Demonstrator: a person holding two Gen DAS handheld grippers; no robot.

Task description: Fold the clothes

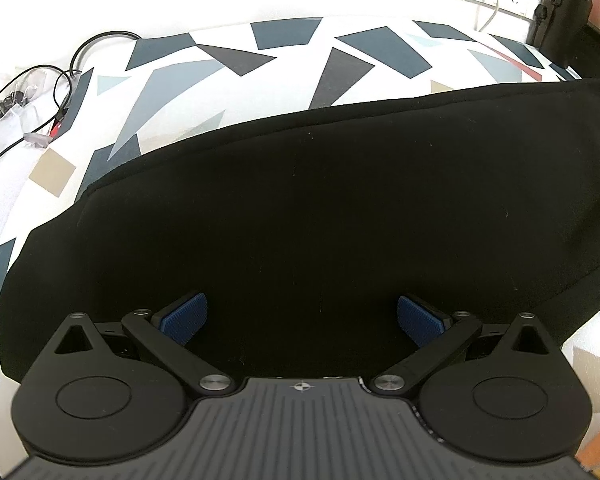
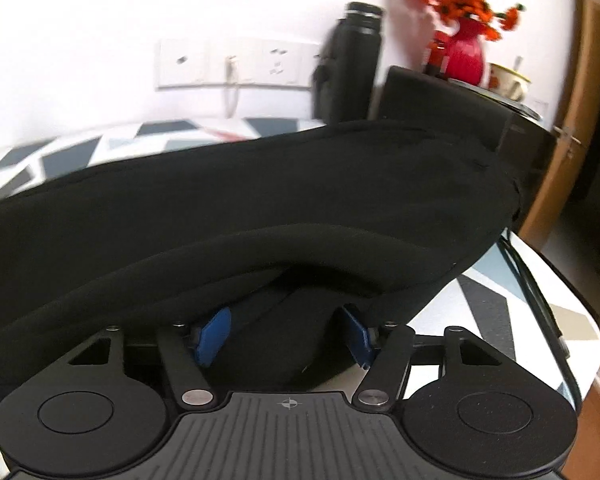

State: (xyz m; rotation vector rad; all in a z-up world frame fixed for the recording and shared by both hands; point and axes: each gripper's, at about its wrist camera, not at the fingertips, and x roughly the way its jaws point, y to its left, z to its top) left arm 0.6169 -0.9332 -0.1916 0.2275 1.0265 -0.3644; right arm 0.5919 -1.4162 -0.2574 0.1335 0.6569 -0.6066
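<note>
A black garment lies spread on a table with a geometric-patterned cloth. My left gripper is open, its blue pads wide apart just above the garment's near part. In the right wrist view the garment is bunched up, with a thick fold arching over my right gripper. That gripper is open, with black fabric lying between its blue pads, partly hidden under the fold.
Cables lie at the table's far left. A wall socket strip, a black bottle, a black box, a red vase with orange flowers and a cup stand at the back right. The table edge is to the right.
</note>
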